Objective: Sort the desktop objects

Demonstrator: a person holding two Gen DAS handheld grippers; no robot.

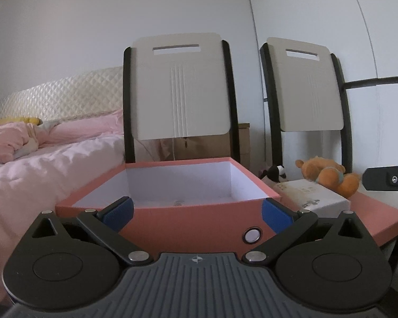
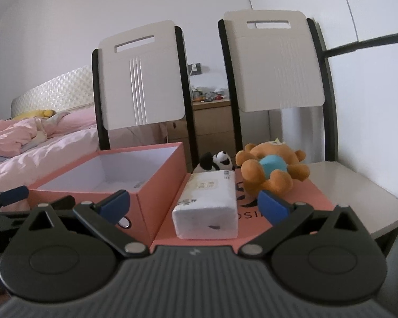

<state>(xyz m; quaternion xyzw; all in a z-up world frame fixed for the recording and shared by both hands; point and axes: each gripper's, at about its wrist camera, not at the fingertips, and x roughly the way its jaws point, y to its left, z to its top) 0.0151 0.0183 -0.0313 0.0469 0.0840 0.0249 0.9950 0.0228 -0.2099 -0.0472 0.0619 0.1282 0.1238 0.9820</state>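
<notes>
The left tongs stand spread wide with nothing between their blue pads, just in front of the near wall of the pink box. The right tongs are likewise spread wide and hold nothing; their pads flank the near end of the white tissue pack without touching it.

The pink box is open at the top, white inside, with a round metal ring on its near wall. Its floor shows little; something small lies near the front in the left wrist view, too small to tell. The box sits toward the left. Beside it on the right lies a flat pink lid with dark lettering, and the box touches or nearly touches its left edge.

The tissue pack lies lengthwise on the lid's left part, close to the box wall. Right of it and farther back, an orange plush bear with a blue belly lies on its back at the lid's far right. A small black-and-white plush panda sits at the far end of the tissue pack, left of the bear.

The lid rests on a pale chair seat. Two chair backs rise behind, then a wooden nightstand, and a bed with pink bedding at left.
</notes>
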